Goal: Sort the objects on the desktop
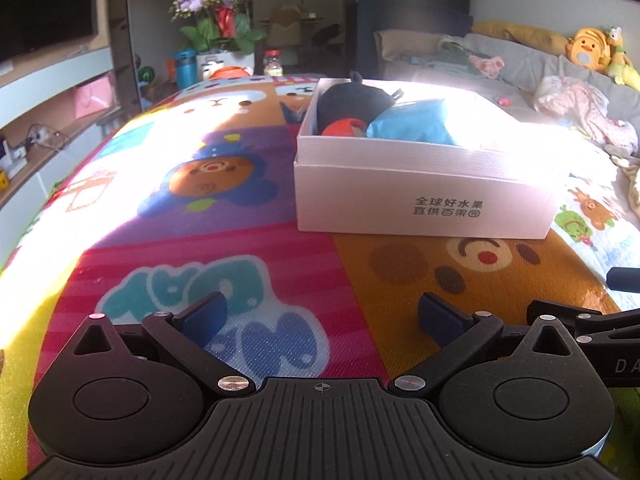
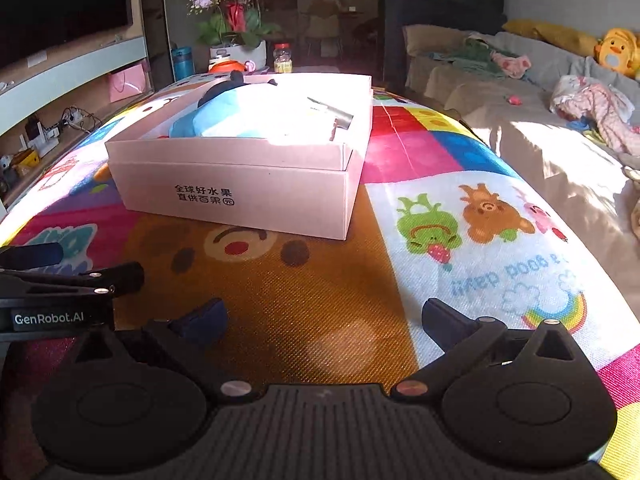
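Observation:
A white cardboard box [image 1: 420, 204] with black Chinese print stands on the colourful cartoon play mat [image 1: 248, 184]. Inside it lie a black pouch [image 1: 352, 100], a red object [image 1: 346, 126] and a blue packet [image 1: 416, 124]. In the right wrist view the box [image 2: 240, 188] also holds a grey metal tool [image 2: 334, 114] beside the blue packet [image 2: 212, 118]. My left gripper [image 1: 322, 314] is open and empty, low over the mat in front of the box. My right gripper [image 2: 324, 316] is open and empty, beside the left one.
A sofa [image 2: 520, 92] with clothes and yellow plush toys [image 2: 616, 52] runs along the right. A flower pot [image 1: 220, 20], a blue bottle [image 1: 185, 66] and a jar [image 1: 274, 62] stand past the mat's far end. Shelves line the left wall.

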